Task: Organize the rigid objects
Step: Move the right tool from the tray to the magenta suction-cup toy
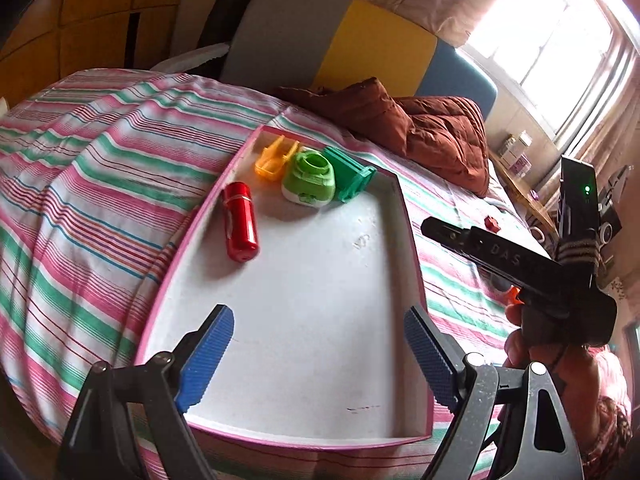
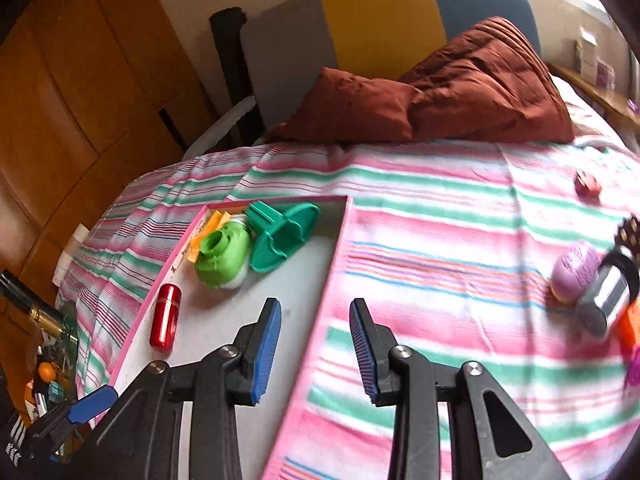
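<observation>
Left wrist view looks across the striped bed to the tray, where a red can, green cup and green block are gathered at the far end. Loose bits lie well right, awaiting collection. Both claws, left and right, are released, empty; the tray's rim lies between.

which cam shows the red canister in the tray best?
Left wrist. The red canister lies whole and large there, on the white tray floor near its left wall, apart from the green toys. Right wrist also shows it whole and unblocked, but smaller, beside the pink tray wall left of the hand-held gripper.
</observation>
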`<state>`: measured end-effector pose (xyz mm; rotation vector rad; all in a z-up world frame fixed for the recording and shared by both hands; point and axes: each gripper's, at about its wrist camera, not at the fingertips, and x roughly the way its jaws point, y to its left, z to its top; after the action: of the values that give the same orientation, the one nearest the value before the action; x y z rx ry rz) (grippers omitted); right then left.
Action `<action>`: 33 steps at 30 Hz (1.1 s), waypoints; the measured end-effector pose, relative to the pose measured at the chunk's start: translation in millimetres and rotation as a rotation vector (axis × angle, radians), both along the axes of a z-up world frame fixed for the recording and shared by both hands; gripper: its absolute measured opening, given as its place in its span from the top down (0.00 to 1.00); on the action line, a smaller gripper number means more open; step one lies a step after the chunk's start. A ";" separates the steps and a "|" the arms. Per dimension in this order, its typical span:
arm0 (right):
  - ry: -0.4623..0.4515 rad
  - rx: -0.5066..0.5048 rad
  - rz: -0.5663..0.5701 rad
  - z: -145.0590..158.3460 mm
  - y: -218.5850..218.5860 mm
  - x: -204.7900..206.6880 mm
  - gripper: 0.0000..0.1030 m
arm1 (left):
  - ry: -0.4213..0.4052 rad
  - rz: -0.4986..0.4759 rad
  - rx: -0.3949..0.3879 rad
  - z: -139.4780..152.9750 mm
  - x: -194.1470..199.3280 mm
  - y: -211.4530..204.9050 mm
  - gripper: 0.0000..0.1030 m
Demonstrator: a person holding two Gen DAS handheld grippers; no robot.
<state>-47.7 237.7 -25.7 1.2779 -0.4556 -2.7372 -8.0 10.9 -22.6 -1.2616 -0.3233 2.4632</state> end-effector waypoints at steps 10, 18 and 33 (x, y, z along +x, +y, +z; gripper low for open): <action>-0.027 -0.018 -0.070 -12.1 30.6 35.8 0.66 | 0.014 -0.060 -0.010 4.4 12.7 23.1 0.15; -0.031 0.047 -0.152 -22.5 62.7 72.5 0.66 | 0.035 -0.104 -0.006 12.9 21.1 37.6 0.14; -0.010 0.260 -0.500 -0.6 218.3 116.7 0.66 | 0.059 -0.207 -0.038 20.2 42.3 81.6 0.13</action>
<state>69.0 456.0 -26.3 1.3914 -0.4889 -3.2984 34.3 92.5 -2.4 -1.1712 -0.1233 2.3344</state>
